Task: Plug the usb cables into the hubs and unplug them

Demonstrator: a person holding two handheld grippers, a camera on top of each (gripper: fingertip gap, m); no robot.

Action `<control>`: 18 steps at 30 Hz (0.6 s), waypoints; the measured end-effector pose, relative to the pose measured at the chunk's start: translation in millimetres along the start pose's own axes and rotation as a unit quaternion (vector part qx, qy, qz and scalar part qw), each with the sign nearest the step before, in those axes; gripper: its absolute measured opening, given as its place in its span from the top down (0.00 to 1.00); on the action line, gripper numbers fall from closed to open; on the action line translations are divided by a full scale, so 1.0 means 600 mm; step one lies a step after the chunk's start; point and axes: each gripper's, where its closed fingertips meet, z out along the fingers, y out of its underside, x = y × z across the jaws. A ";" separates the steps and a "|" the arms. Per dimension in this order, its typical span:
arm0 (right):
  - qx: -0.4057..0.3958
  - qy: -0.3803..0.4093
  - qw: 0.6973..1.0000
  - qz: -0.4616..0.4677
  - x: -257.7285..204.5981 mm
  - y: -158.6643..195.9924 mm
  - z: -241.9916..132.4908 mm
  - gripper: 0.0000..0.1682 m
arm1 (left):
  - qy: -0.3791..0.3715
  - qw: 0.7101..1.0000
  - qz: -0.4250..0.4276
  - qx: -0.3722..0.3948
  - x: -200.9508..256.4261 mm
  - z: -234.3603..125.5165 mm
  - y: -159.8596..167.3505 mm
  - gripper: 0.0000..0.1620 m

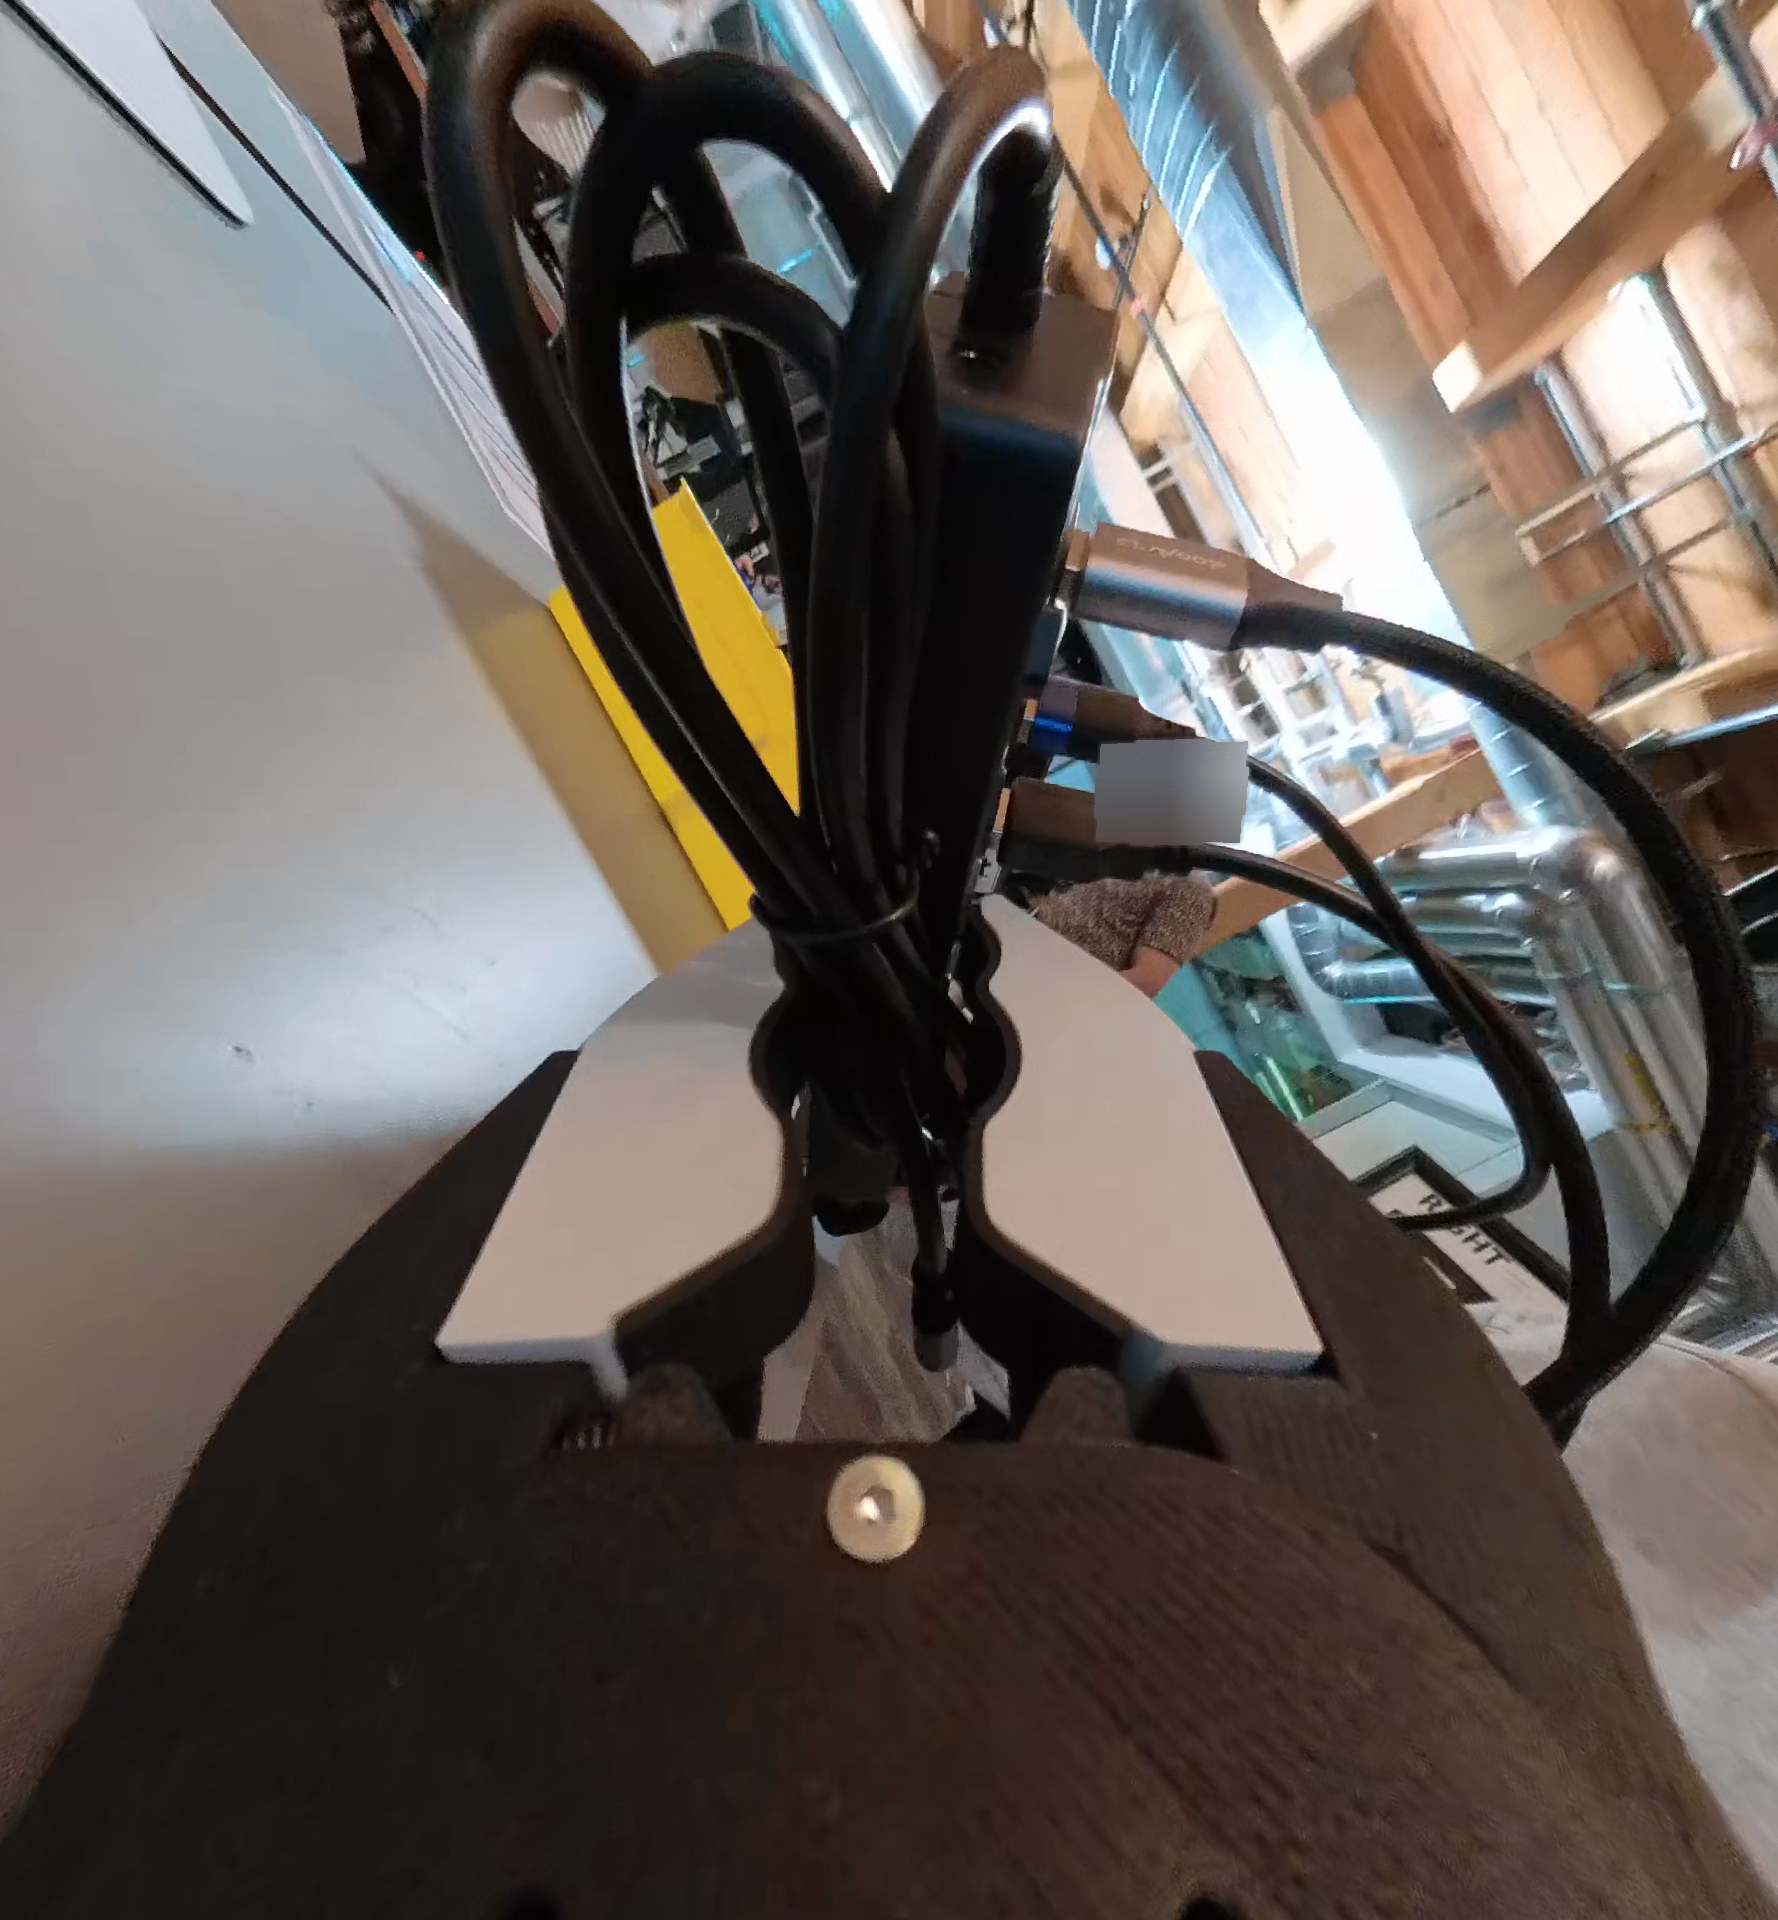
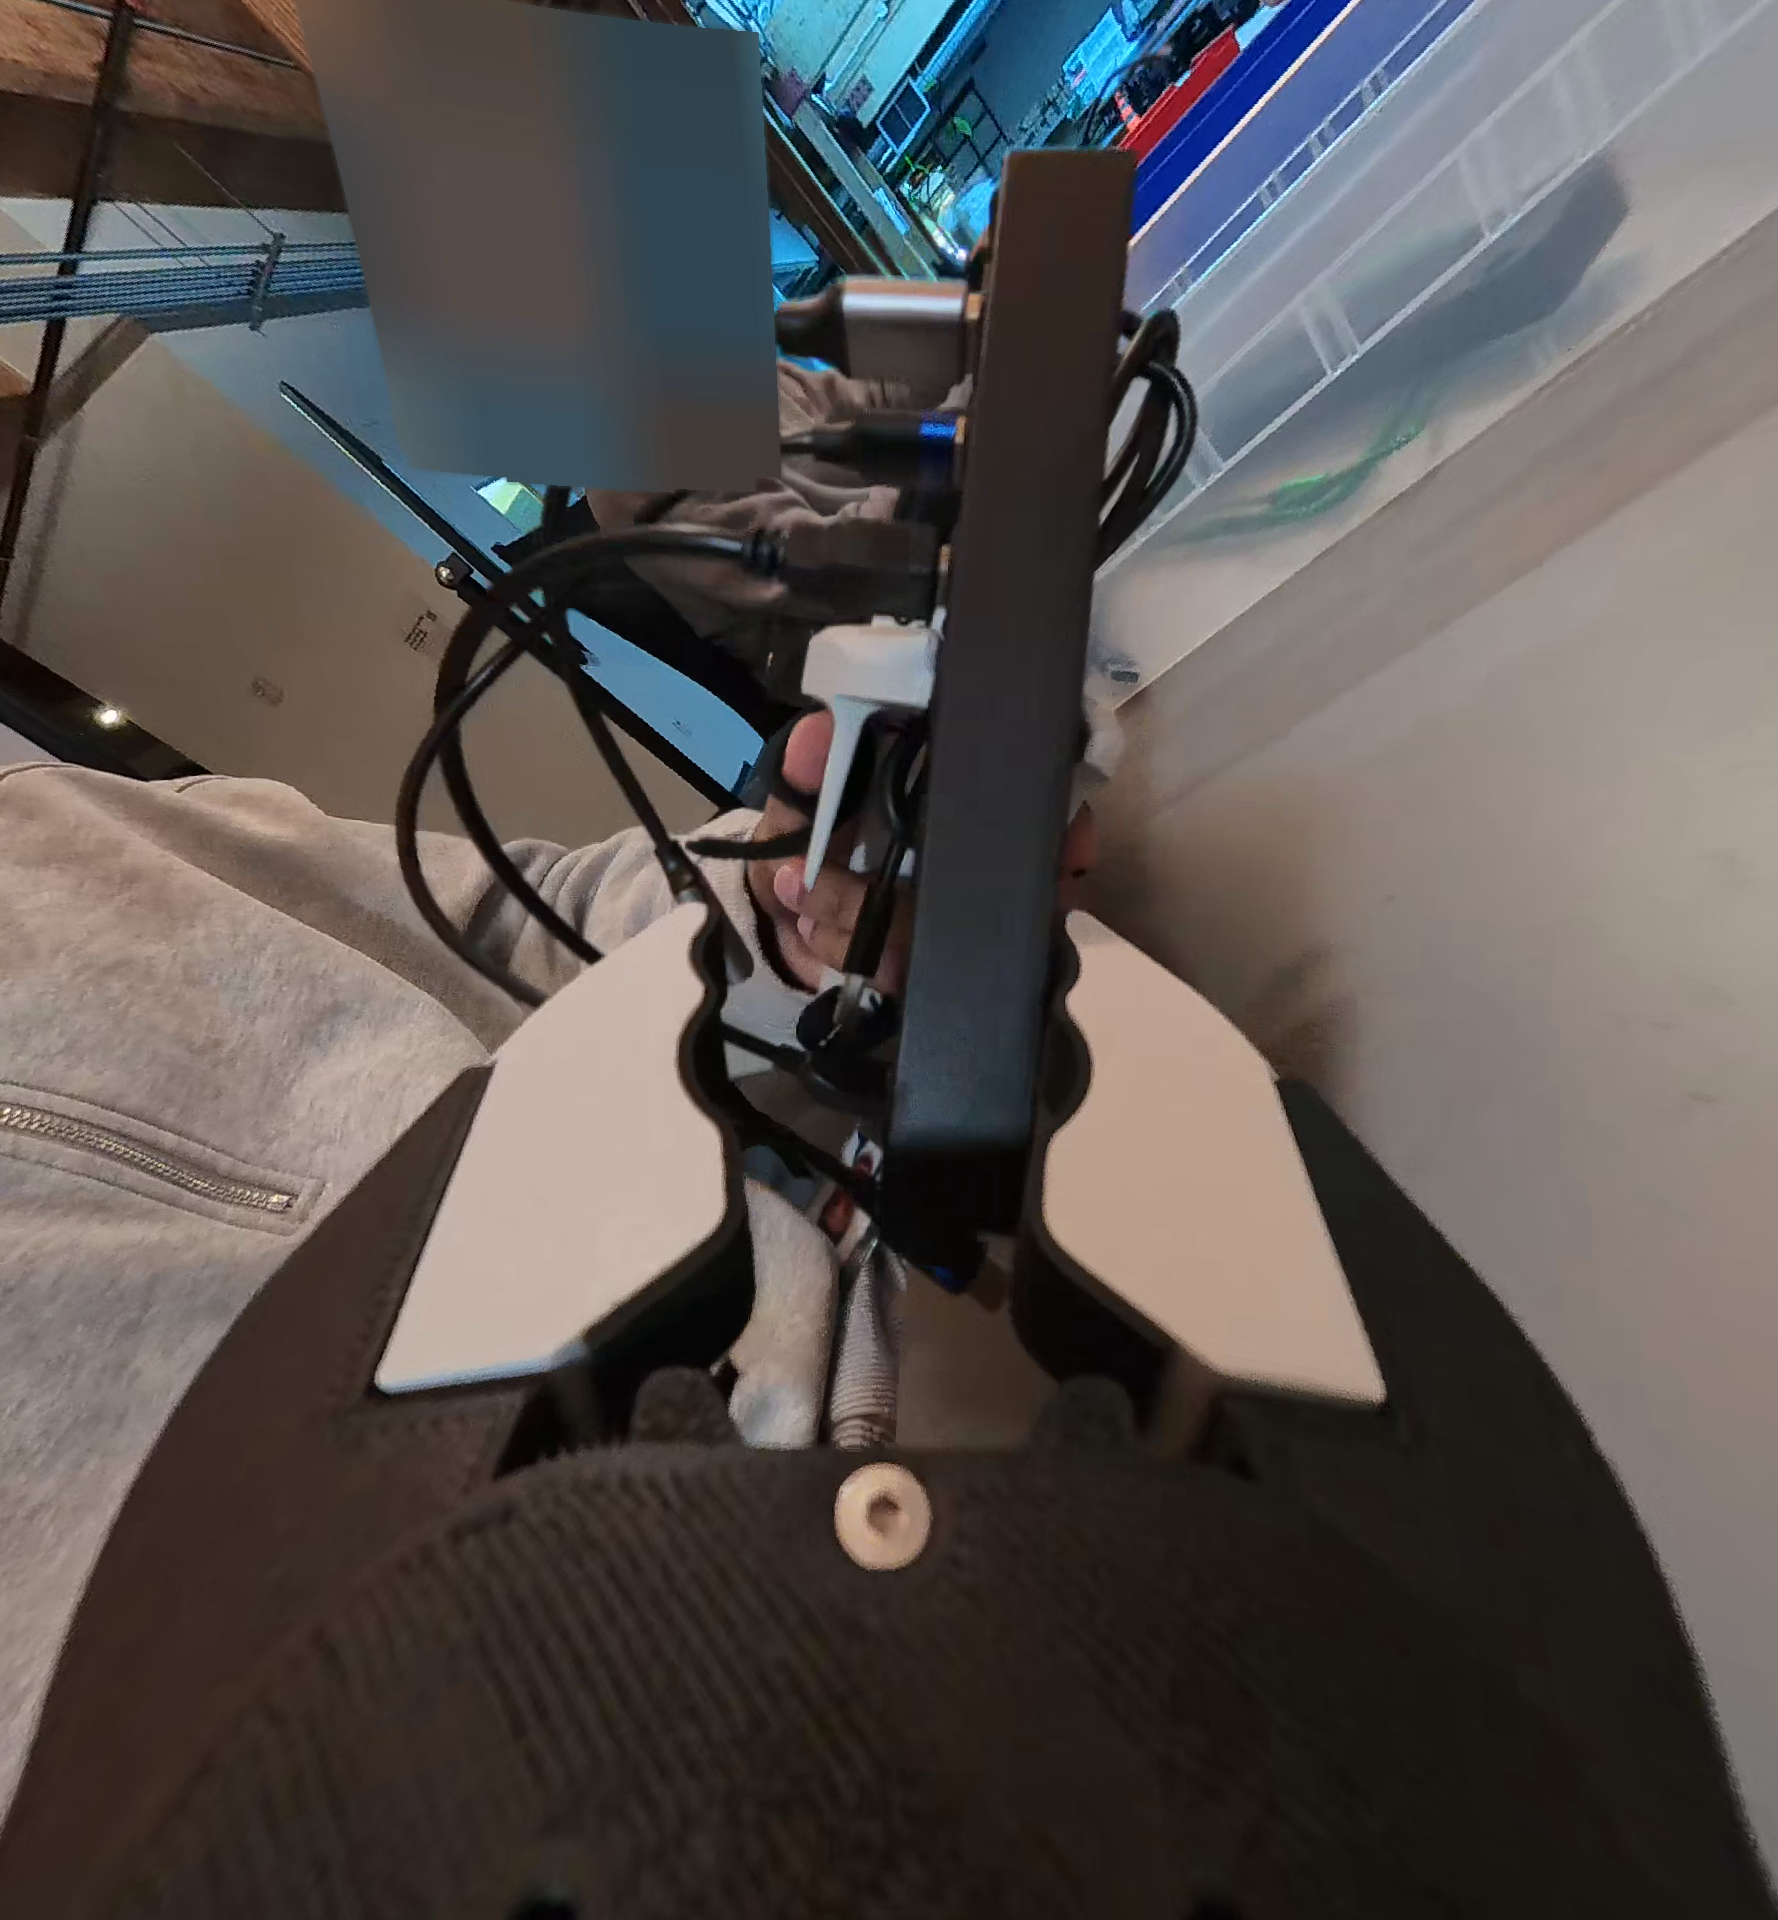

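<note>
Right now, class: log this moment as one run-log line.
left gripper: shut on bundled black cable | right gripper: around black USB hub, grip unclear | cables plugged: several

The hub [image 1: 1010, 540] stands ahead of my left claw [image 1: 885, 1039], whose fingers close around the tied cable bundle [image 1: 843, 914] just left of the hub. Plugs [image 1: 1155, 592] enter the hub's right side. My right claw [image 2: 885, 1049] straddles the hub's [image 2: 1010, 727] near end.
</note>
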 end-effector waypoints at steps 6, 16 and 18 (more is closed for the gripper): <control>0.020 0.011 0.999 0.036 0.015 0.002 0.010 0.64 | -0.007 1.000 0.022 -0.011 0.006 0.007 0.010 0.83; -0.056 0.131 0.986 -0.083 0.033 0.031 0.037 0.51 | -0.060 0.996 0.048 -0.035 -0.006 0.021 0.050 0.83; -0.055 0.126 0.986 -0.091 0.026 0.026 0.036 0.55 | -0.049 0.998 0.033 -0.027 -0.003 0.021 0.046 0.82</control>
